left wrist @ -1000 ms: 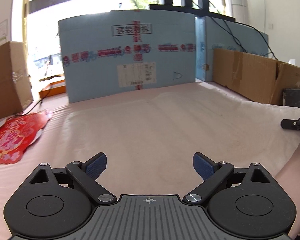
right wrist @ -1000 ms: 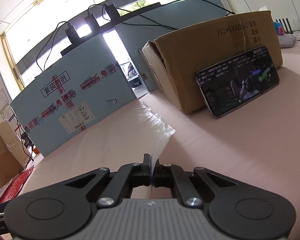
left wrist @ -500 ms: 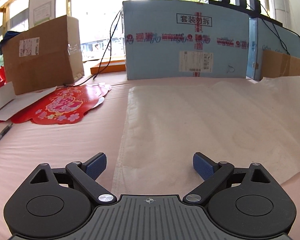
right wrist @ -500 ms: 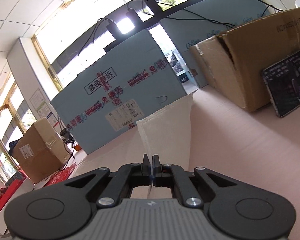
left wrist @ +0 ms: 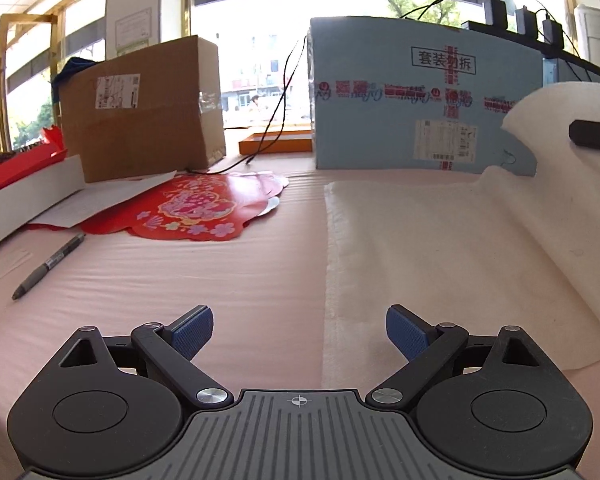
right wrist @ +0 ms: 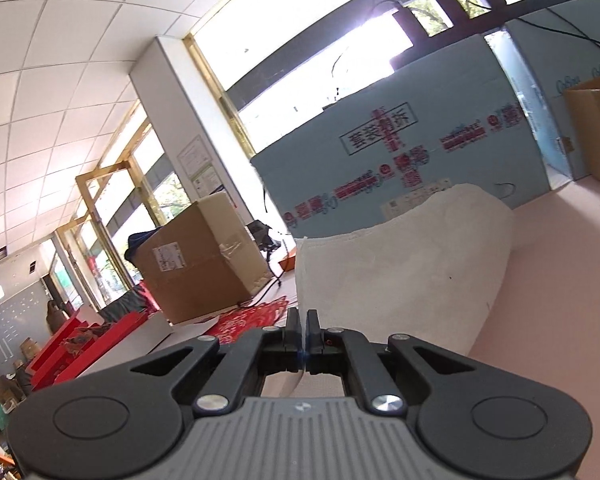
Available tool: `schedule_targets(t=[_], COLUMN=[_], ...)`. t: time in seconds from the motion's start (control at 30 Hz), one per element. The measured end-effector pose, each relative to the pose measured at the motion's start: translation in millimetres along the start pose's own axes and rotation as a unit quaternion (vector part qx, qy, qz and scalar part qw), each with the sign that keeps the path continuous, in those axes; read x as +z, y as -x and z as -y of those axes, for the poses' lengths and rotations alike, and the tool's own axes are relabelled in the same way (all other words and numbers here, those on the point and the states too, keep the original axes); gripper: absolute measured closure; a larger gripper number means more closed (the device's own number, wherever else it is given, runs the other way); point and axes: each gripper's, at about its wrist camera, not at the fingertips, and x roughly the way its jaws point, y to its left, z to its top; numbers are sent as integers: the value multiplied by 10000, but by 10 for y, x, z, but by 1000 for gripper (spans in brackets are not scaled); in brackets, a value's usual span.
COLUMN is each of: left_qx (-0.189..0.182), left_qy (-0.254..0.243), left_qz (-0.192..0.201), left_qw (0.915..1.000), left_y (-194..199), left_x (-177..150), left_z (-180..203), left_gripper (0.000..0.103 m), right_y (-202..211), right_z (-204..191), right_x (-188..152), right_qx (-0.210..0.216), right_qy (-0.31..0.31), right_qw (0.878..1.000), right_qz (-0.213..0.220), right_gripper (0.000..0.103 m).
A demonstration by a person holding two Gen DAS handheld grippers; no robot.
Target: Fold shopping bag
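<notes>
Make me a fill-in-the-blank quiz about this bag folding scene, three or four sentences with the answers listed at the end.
1. The right gripper has its jaws ____ on the edge of the white fabric shopping bag.
2. The left gripper hovers with its jaws ____, holding nothing.
3. The grey pen lies on the pink table cover to the ____ of the bag.
4. The large printed box behind the bag is light ____.

Answers: shut, open, left, blue

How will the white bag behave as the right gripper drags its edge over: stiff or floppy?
Likely floppy: the white bag curls over in a soft arch from the shut right gripper. Probably light, since one pinched edge lifts it. The flat part may slide; the left gripper is open above it.
</notes>
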Motion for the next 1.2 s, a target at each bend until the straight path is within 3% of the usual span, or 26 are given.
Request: schedule_targets(t=[0.1, 0.4, 0.7, 0.8, 0.83, 0.87, 0.93, 1.13, 1.2], left_qx=[-27, -128, -177, -185, -199, -233, -329, -295, -225], left_qy=[55, 137, 162, 180, 190, 203, 231, 326, 428], left_qz=[14, 37, 46, 30, 25, 21, 28, 125, 152], left_qw=[10000, 9998, 9997, 9997, 9996, 9995, 9992, 9990, 9987], left_y=[-6, -9, -19, -14, -6, 4, 24, 74, 75], left_x=[-36, -54, -62, -63, -63, -62, -60, -41, -30], left_z=[-19, -46, -56, -59, -59, -60, -61, -122, -166], left_gripper=[8, 8, 8, 8, 8, 8, 8, 8, 8], right_y=[-149, -539, -685, -717, -696, -667, -576, -171, -250], right_z=[-177, -469, -663, -719, -734, -749, -781, -693, -477], right_x=[-58, -344, -549, -621, -620, -613, -583, -230, -30], right_qx=[296, 586, 471, 472, 457, 440, 397, 190, -193], right_qy=[138, 312, 655, 811, 852, 889, 998, 1624, 1576], right_qw=[9994, 9932, 9866, 9822, 9813, 9805, 9794, 9829, 9849], right_qz=[-136, -959, -1418, -1626, -1665, -1697, -1707, -848, -686], right_gripper=[101, 101, 101, 94, 82, 63, 38, 20, 20])
